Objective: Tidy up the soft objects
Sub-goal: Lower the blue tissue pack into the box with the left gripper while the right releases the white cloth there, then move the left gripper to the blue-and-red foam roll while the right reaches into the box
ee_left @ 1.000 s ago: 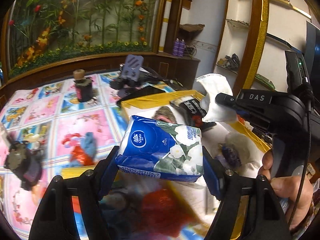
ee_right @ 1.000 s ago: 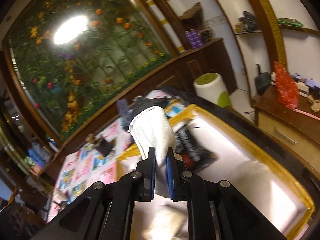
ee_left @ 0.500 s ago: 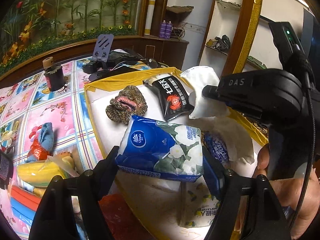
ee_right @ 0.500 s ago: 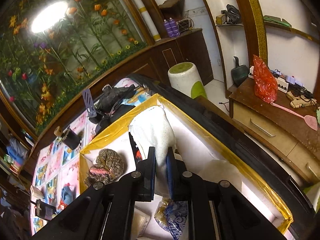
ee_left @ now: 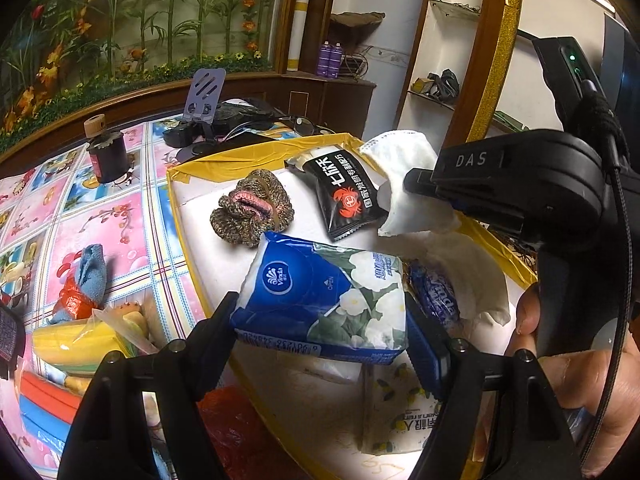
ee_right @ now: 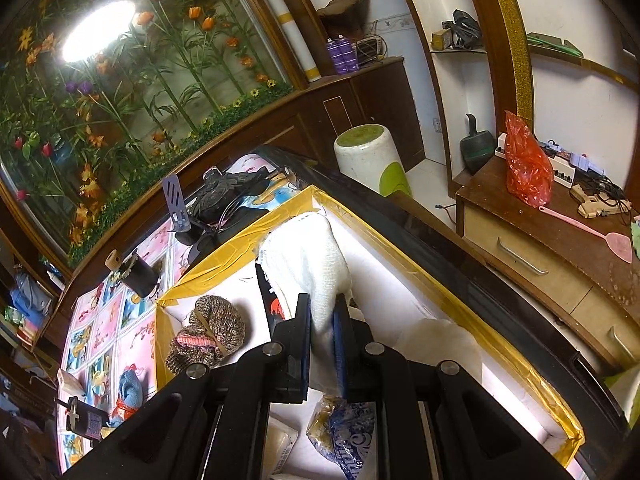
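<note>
Your left gripper (ee_left: 320, 316) clamps blue tissue pack (ee_left: 320, 300) over yellow-rimmed box (ee_left: 188, 168). Right gripper (ee_right: 322, 328) pinched tight on white cloth (ee_right: 308, 260), cloth's lower end hidden btwn fingers. Lower items in box partly covered, cut off.

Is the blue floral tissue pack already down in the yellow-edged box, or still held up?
Held up. The blue floral tissue pack sits clamped between the left tool's fingers above the yellow-edged white box, not resting on its floor.

"Vinda" and "OPEN" are printed on the blue flower-patterned soft tissue pack (ee_left: 324, 300). "Vinda" is repeated on the small crumpled blue packet (ee_left: 436, 296) right of it. "DAS" is marked on the black plastic gripper body (ee_left: 516, 176) at far right.
</note>
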